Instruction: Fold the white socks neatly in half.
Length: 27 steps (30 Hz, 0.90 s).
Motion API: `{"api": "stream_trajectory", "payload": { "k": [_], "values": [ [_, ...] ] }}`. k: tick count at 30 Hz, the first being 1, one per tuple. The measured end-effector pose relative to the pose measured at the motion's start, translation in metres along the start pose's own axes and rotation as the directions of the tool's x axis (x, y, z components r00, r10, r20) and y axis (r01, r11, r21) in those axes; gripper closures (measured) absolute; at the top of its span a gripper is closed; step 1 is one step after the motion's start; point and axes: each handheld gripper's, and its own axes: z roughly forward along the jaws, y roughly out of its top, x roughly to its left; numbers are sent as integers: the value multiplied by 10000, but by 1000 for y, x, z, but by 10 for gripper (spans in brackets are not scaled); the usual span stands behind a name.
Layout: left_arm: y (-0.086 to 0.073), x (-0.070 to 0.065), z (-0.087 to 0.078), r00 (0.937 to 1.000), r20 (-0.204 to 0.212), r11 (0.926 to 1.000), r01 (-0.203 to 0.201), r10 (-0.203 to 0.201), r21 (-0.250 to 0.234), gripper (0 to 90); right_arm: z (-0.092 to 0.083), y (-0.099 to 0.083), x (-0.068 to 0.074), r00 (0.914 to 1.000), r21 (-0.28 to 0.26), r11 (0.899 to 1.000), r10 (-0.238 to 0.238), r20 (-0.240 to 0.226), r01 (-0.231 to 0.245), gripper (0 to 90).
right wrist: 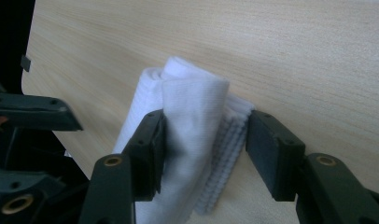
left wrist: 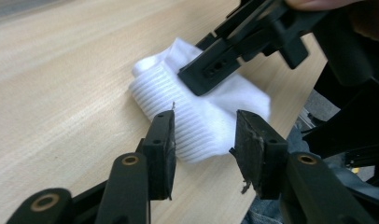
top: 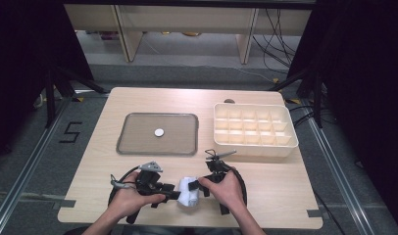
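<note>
A folded white ribbed cloth [top: 188, 198] lies at the table's front edge, between the person's two hands. My left gripper [top: 175, 192] comes at it from the left. In the left gripper view its jaws [left wrist: 204, 121] stand open with the cloth [left wrist: 159, 84] just beyond their tips, untouched. My right gripper [top: 192, 186] comes from the right. In the right gripper view its jaws [right wrist: 204, 123] stand wide, one on each side of the rolled cloth [right wrist: 192, 93]. One pad rests beside the fold, and the other is close to the ribbed edge without pinching it.
A grey tray [top: 158, 152] with a small white disc [top: 159, 132] sits mid-table. A white box with several compartments [top: 253, 142] stands at the right. The wooden table's [top: 113, 171] front edge runs right under the cloth and both hands.
</note>
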Motion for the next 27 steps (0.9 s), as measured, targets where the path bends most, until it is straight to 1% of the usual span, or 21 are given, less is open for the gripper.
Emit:
{"api": "stream_trajectory", "payload": {
  "k": [1,2,3,5,6,7,8,9,10,12,13,14,15,17,18,19,21,23,25,26,27],
  "values": [
    [0,0,1,9999,93,10000,41,-42,77,579,0,0,0,10000,17,10000,-19,50,19,500],
    [-1,-1,3,10000,17,10000,69,-69,10,580,-1,0,2,9992,183,9993,317,236,-321,506],
    [0,-1,3,10000,55,10000,24,-24,54,581,-2,0,3,9983,334,9978,567,157,-572,519],
    [0,-1,3,10000,24,10000,-54,54,21,581,-1,0,0,9993,263,9990,363,18,-364,538],
    [0,-2,2,10000,-29,10000,-48,48,21,583,0,0,-2,9999,89,10000,10,-116,-9,545],
    [1,-2,1,10000,-9,10000,-63,63,74,585,1,0,-2,9999,113,9999,13,-106,-12,555],
    [1,-2,1,10000,-58,10000,-66,66,39,586,1,0,-2,9999,141,9999,38,-136,-36,566],
    [1,-1,1,9999,-68,9999,-82,82,62,588,0,0,0,9987,385,9979,518,-36,-516,578],
    [0,-1,0,9998,-163,9999,-96,96,48,589,0,-1,-2,9993,360,9986,374,57,-376,588],
    [0,0,0,10000,-93,10000,-32,32,5,590,2,0,-4,9991,120,9996,263,-337,-259,603],
    [0,1,0,9999,-101,10000,-56,56,29,591,2,-1,-5,9991,139,9996,238,-343,-233,610],
    [0,0,-1,9998,-213,10000,12,-12,-6,591,2,-1,-4,9991,215,9992,348,-260,-343,615],
    [0,0,-1,9998,-216,10000,6,-6,8,591,1,-1,-2,9977,422,9970,655,-149,-649,620],
    [0,1,-1,9997,-218,10000,-58,57,-43,594,2,0,-4,9991,219,9992,329,-281,-323,626],
    [0,1,-1,9998,-220,9999,-42,40,-100,595,1,-1,-1,9983,372,9977,574,-90,-570,640],
    [0,2,-2,9998,-189,9999,-87,85,-62,595,2,-1,-2,9992,287,9990,350,-171,-345,651],
    [0,2,-2,9998,-206,10000,-24,22,-63,595,3,-1,-2,9994,283,9993,238,-251,-231,672],
    [0,2,-3,9991,-433,10000,-21,19,-55,595,3,-1,-2,9993,240,9995,219,-301,-212,693],
    [-1,3,-3,9990,-456,10000,-34,31,-62,594,4,-2,-4,9993,148,9998,110,-347,-104,708],
    [-1,5,-2,9997,-253,9999,-14,11,-110,592,3,-2,-3,9991,143,9998,165,-383,-159,714],
    [-1,5,-2,9995,-316,9999,8,-13,-164,591,3,-2,-3,9992,143,9998,142,-383,-137,719]
  ]
}}
